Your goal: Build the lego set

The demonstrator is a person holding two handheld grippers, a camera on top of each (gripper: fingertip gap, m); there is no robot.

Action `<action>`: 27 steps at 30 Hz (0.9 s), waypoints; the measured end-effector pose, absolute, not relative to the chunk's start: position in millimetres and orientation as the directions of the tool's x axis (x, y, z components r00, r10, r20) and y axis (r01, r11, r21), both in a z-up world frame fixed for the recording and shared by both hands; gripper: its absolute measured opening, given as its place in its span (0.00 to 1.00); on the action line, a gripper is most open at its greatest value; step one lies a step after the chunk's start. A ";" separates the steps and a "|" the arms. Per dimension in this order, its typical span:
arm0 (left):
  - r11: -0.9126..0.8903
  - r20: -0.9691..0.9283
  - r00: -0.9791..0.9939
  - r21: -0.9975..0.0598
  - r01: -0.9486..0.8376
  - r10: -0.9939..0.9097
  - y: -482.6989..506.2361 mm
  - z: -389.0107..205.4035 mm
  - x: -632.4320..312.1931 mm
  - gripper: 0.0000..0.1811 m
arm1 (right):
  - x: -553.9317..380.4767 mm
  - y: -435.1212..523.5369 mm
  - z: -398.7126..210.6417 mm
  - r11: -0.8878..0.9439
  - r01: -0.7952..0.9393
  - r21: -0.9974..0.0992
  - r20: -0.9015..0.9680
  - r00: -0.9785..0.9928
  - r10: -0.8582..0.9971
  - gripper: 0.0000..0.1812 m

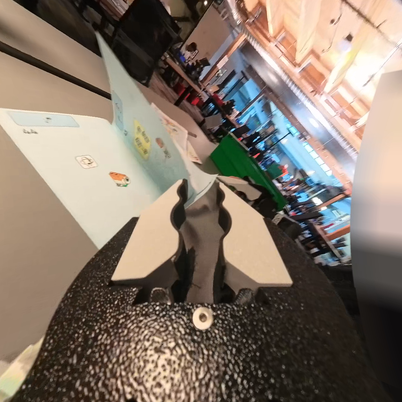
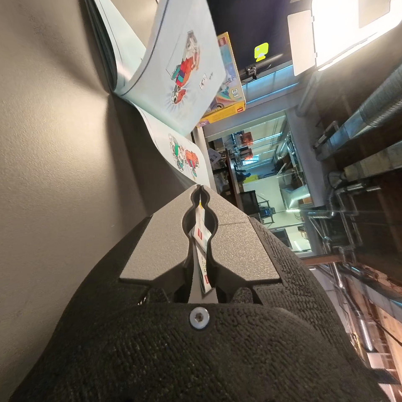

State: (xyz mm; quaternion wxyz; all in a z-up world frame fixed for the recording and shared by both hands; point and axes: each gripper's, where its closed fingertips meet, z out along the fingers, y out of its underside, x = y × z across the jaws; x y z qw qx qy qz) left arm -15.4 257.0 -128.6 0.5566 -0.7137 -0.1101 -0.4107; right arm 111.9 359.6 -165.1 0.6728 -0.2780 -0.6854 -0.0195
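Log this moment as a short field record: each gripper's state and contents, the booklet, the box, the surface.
left gripper: part open, a pale blue page edge between its tips, grip unclear
right gripper: tips shut on printed paper lying between the fingers
instruction booklet: open, pages lifted and curved, coloured model drawings showing
set box: yellow-edged, behind the booklet
table: grey, matte
bricks: none visible

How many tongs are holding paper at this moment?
2. The left tongs pinch the corner of the pale blue booklet page. The right tongs are shut on a thin printed paper. More of each sheet may be hidden between the fingers.
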 end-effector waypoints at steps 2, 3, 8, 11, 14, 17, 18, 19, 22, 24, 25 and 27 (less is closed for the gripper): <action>-0.353 0.743 0.591 -0.670 0.654 -0.316 253.9 -122.7 -15.8 0.13 | 112.1 359.7 -164.9 0.844 0.407 -0.350 0.932 0.062 0.357 0.00; -0.348 0.747 0.584 -0.665 0.661 -0.320 252.1 -121.3 -16.5 0.12 | 112.2 360.0 -164.7 0.843 0.407 -0.352 0.932 0.063 0.358 0.00; -0.319 0.653 0.702 -0.755 0.572 -0.286 241.0 -125.5 -15.2 0.02 | 112.7 360.6 -165.0 0.841 0.408 -0.354 0.930 0.064 0.361 0.00; -0.278 0.473 0.853 -0.869 0.409 -0.222 233.0 -127.0 -21.4 0.00 | 113.5 361.8 -165.5 0.840 0.413 -0.352 0.931 0.063 0.360 0.00; -0.220 0.253 0.953 -0.952 0.215 -0.165 222.5 -118.6 -30.1 0.00 | 115.0 364.0 -165.7 0.835 0.418 -0.357 0.929 0.066 0.364 0.00; -0.167 0.111 0.987 -0.982 0.090 -0.119 210.4 -106.9 -39.8 0.00 | 116.0 365.8 -167.0 0.831 0.426 -0.358 0.928 0.064 0.367 0.00; -0.145 0.077 0.992 -0.987 0.061 -0.103 206.1 -102.9 -43.7 0.00 | 116.4 366.1 -167.5 0.830 0.429 -0.358 0.928 0.063 0.367 0.00; -0.123 0.043 0.995 -0.992 0.032 -0.087 201.7 -99.2 -47.9 0.00 | 117.0 366.4 -168.1 0.828 0.432 -0.358 0.928 0.063 0.368 0.00; -0.082 -0.048 0.998 -0.995 -0.051 -0.033 189.2 -93.7 -61.4 0.00 | 122.4 373.2 -168.9 0.805 0.453 -0.383 0.918 0.089 0.386 0.00; -0.067 -0.081 0.997 -0.995 -0.080 0.000 180.8 -92.5 -69.7 0.00 | 129.3 383.4 -170.4 0.772 0.484 -0.413 0.905 0.121 0.408 0.00; -0.060 -0.089 0.996 -0.994 -0.088 0.016 176.6 -92.1 -73.6 0.00 | 132.2 387.2 -169.8 0.760 0.496 -0.419 0.902 0.137 0.408 0.00; -0.055 -0.107 0.994 -0.993 -0.104 0.040 168.3 -93.0 -80.7 0.00 | 136.4 391.0 -166.6 0.753 0.518 -0.406 0.911 0.162 0.379 0.00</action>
